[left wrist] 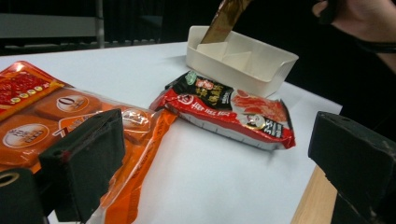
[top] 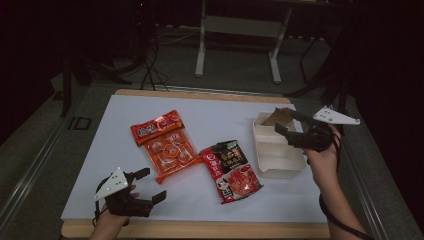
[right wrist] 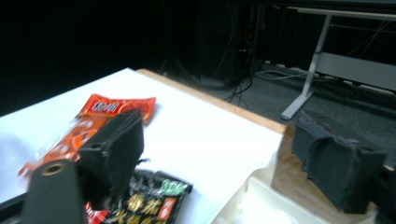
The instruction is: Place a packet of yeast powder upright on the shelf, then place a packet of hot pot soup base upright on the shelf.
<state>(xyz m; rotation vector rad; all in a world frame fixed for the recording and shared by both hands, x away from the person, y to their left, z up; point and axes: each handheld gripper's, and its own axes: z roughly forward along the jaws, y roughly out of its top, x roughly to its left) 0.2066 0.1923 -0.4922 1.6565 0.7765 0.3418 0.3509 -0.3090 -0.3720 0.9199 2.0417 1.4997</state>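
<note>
A white divided box (top: 280,165) stands at the right of the table, with a brown packet (top: 278,117) upright in its far compartment. My right gripper (top: 286,121) hovers over that end of the box, jaws wide apart and open; the brown packet (right wrist: 287,179) stands close beside one jaw without being pinched. An orange snack packet (top: 162,142) and a red-and-black noodle packet (top: 231,170) lie flat mid-table. My left gripper (top: 152,184) rests near the front left edge, open and empty, facing the noodle packet (left wrist: 233,109) and the orange packet (left wrist: 56,116).
The white sheet (top: 120,150) covers a wooden tabletop whose front edge (top: 200,230) is bare. Beyond the table stand a white metal frame (top: 240,30) and cables on a dark floor. The person's right hand (left wrist: 359,18) is beyond the box (left wrist: 261,70).
</note>
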